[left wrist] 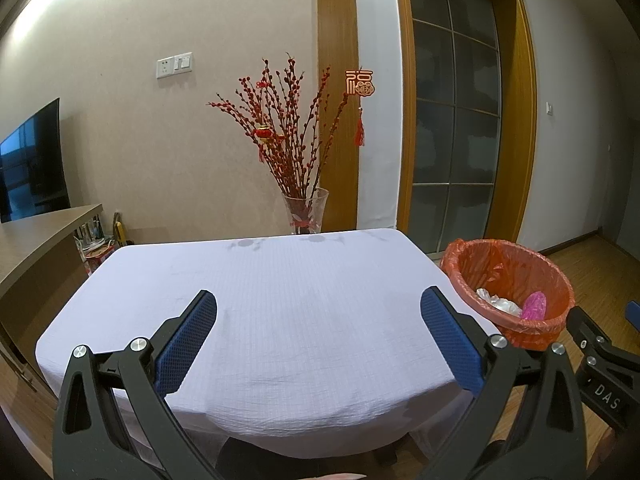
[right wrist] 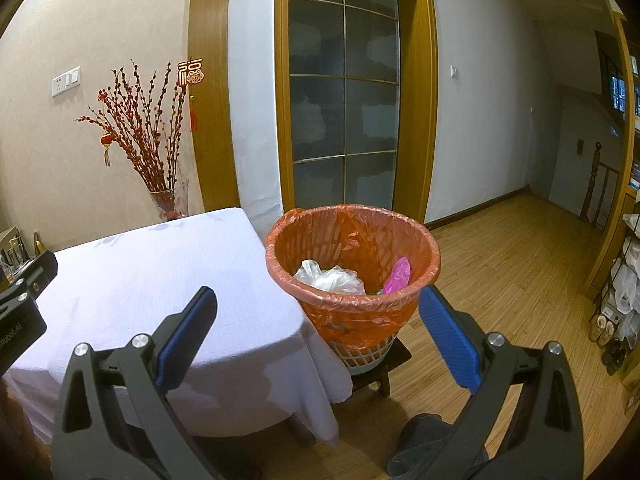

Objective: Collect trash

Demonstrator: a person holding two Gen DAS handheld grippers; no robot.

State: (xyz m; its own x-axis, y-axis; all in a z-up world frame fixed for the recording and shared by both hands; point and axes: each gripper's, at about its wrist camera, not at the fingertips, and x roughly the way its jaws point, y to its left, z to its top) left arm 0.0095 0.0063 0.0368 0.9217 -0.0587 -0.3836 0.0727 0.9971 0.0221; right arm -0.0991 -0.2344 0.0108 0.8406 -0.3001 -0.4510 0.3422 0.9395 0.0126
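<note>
A trash basket lined with an orange bag (right wrist: pixel 352 256) stands on a low stool right of the table; it also shows in the left wrist view (left wrist: pixel 508 292). Inside lie a crumpled white plastic bag (right wrist: pixel 330 278) and a pink wrapper (right wrist: pixel 397 276). My left gripper (left wrist: pixel 318 320) is open and empty above the white tablecloth (left wrist: pixel 280 300). My right gripper (right wrist: pixel 318 320) is open and empty, in front of the basket, at the table's right edge (right wrist: pixel 160 280).
A glass vase of red branches (left wrist: pixel 306 216) stands behind the table's far edge. A wooden counter (left wrist: pixel 36 240) is at the left. A glass-panelled door (right wrist: pixel 344 120) is behind the basket. Wooden floor (right wrist: pixel 500 280) extends right, with shelves and bags (right wrist: pixel 628 280) at the far right.
</note>
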